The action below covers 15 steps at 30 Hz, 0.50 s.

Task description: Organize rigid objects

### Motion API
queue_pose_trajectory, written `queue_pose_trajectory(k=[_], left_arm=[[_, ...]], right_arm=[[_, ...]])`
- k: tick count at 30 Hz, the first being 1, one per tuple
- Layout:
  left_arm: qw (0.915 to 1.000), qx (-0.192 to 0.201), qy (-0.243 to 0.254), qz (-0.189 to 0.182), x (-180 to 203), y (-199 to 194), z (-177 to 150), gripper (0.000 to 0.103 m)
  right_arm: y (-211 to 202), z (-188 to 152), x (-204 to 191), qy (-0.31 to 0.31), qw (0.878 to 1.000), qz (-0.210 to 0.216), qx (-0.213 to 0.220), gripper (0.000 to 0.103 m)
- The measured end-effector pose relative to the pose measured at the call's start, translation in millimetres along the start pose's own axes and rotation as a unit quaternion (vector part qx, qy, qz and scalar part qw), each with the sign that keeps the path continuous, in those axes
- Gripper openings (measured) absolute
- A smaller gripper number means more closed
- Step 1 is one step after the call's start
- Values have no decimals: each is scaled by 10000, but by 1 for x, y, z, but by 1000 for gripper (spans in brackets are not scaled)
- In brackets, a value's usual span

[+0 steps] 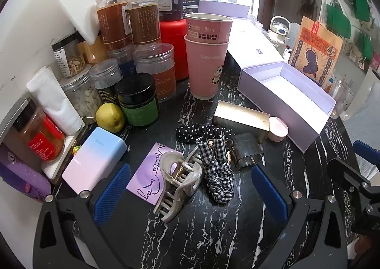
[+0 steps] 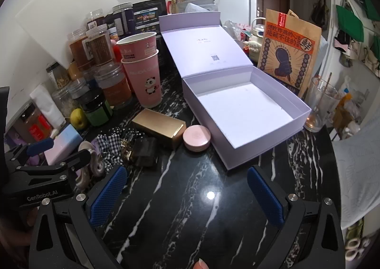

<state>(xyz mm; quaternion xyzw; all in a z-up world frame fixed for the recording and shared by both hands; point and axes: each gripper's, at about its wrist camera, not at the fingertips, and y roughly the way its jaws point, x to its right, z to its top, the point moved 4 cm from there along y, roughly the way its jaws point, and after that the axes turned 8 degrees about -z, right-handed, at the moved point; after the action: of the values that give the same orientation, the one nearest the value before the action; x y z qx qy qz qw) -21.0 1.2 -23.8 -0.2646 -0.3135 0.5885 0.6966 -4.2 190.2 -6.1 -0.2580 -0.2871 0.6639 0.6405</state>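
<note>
- Both hand-held grippers hang over the black marble table point(image 2: 190, 209) with jaws spread wide, holding nothing: left gripper point(image 1: 190, 188), right gripper point(image 2: 185, 195).
- Pearly claw clip point(image 1: 178, 181) lies just ahead of the left gripper, between its pads, long axis running toward the camera and slightly left.
- Gold box point(image 2: 159, 127) and pink compact point(image 2: 196, 141) sit just left of the open lilac box point(image 2: 247, 112).
- By my reading, the left hand is nearer the clip; the lilac box lies up and right of it.
</note>
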Motion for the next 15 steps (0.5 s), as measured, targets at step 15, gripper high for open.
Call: queue_pose_trajectory(k=[15], left_arm=[[10000, -55, 6, 33, -3, 2, -1, 103]], right_arm=[[3, -1, 4, 74, 9999, 20, -67, 103]])
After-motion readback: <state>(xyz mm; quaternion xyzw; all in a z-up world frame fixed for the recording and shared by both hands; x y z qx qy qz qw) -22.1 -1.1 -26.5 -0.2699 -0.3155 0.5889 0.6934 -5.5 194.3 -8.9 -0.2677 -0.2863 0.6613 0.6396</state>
